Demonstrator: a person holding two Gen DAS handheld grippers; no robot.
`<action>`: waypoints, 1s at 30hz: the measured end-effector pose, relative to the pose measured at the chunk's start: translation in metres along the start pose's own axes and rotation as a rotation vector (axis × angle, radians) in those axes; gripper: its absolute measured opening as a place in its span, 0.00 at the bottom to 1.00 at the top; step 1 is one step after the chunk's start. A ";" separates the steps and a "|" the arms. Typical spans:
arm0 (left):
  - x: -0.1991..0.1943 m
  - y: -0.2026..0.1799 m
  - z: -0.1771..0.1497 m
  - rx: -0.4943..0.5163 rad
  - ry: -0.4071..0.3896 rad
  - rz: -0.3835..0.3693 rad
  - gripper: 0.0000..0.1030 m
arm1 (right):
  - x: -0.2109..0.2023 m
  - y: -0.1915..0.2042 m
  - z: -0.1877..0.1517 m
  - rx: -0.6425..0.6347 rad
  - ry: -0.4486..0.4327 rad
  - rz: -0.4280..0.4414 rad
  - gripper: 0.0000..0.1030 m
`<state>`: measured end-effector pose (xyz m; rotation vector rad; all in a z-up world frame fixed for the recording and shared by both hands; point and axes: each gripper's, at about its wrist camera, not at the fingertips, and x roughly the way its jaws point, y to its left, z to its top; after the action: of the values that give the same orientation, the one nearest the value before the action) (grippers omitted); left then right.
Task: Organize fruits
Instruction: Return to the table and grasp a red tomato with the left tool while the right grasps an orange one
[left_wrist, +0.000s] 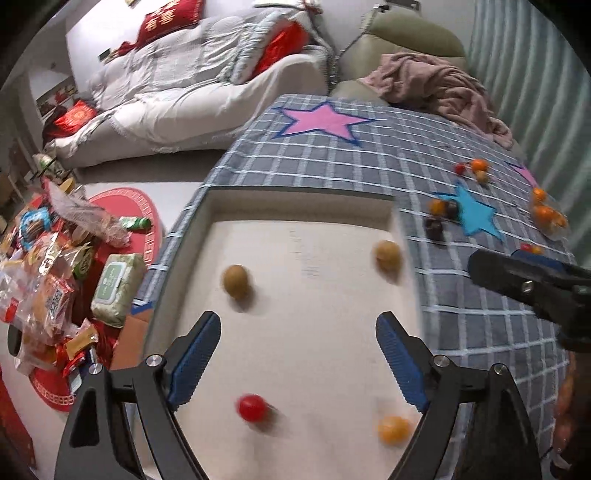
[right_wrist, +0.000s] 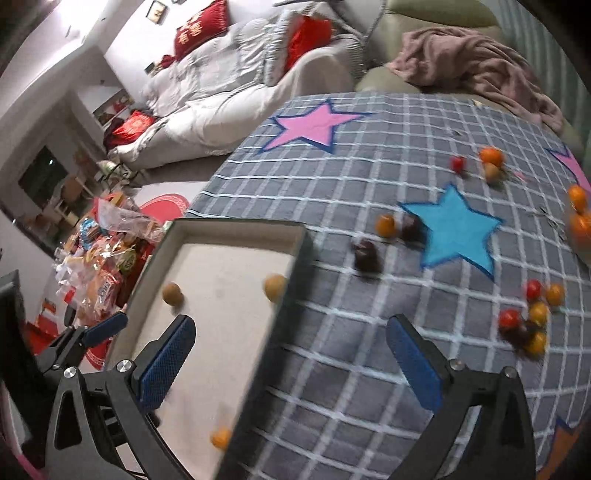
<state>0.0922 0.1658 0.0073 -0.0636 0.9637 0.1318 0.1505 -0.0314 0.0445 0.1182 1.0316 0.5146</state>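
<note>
Left gripper (left_wrist: 297, 354) fingers apart over tray (left_wrist: 295, 206); red fruit (left_wrist: 252, 407) inside

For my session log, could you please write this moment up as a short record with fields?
surface: grey checked cloth with stars
container: shallow tray with pale floor
in tray: two brownish fruits, red fruit, orange fruit
still on cloth: dark fruits, small red and yellow cluster, oranges
left gripper: open, empty, over tray
right gripper: open, empty, straddling the tray's right wall
</note>
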 end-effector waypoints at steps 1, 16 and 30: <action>-0.004 -0.007 -0.001 0.010 -0.004 -0.013 0.85 | -0.005 -0.008 -0.006 0.003 -0.002 -0.024 1.00; -0.025 -0.139 -0.050 0.246 0.027 -0.138 0.85 | -0.052 -0.144 -0.105 0.190 0.038 -0.280 1.00; 0.002 -0.173 -0.059 0.293 0.090 -0.057 0.85 | -0.052 -0.185 -0.100 0.198 -0.003 -0.343 1.00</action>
<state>0.0696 -0.0116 -0.0284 0.1733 1.0612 -0.0662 0.1095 -0.2316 -0.0273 0.1143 1.0721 0.1004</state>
